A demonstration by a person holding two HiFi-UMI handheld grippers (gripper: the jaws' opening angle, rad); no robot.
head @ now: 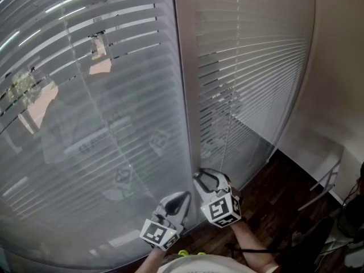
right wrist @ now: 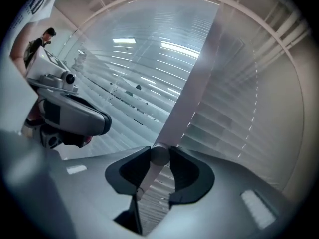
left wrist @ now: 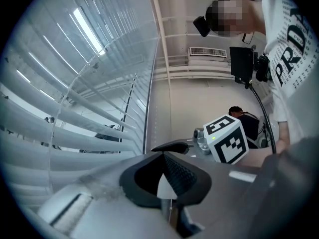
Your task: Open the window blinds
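Note:
Two grey slatted blinds hang over the window, the left blind and the right blind, with a pale mullion between them. Their slats stand partly tilted, so bits of the outside show through the left blind. My right gripper is at the foot of the mullion, shut on a pale round wand that runs on down between its pads. Its marker cube shows in the left gripper view. My left gripper is just left of it and lower, its jaws shut with nothing visibly between them.
Dark wood floor lies under the window. A white wall closes the right side, with a low metal frame and dark gear at its foot. The person's white shirt is behind the grippers.

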